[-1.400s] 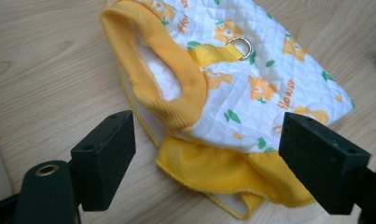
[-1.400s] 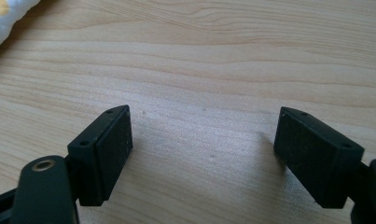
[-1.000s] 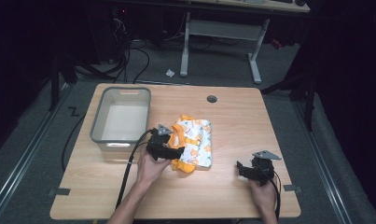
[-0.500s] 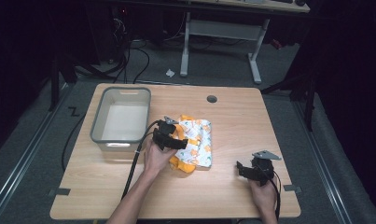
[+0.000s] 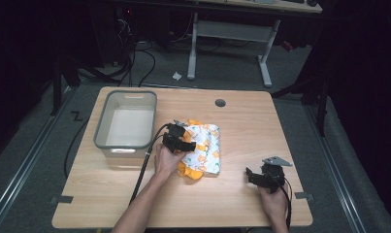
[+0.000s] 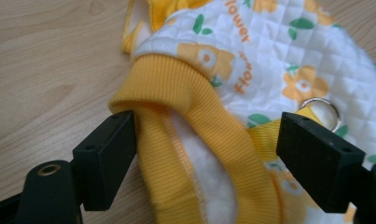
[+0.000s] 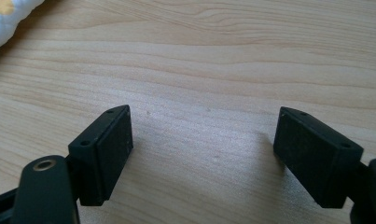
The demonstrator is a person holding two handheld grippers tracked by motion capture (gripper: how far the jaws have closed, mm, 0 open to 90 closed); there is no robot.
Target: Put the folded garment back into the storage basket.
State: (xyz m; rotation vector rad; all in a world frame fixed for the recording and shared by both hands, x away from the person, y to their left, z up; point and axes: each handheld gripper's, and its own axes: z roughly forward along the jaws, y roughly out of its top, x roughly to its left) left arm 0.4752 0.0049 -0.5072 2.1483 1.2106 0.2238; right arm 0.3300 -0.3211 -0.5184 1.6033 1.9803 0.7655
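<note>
The left tool (image 6: 206, 154) stands wide, its jaws just having narrowed a little, astride the yellow ribbed cuff (image 6: 185, 93) of the flowered quilted garment (image 5: 203, 148) lying on the counter (image 5: 241, 121), while the right tool (image 7: 202, 154) gapes over bare wood, well apart from the garment.

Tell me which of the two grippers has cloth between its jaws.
The left gripper: its open jaws straddle the yellow ribbed cuff of the flowered garment. The right gripper has bare table between its jaws.
</note>
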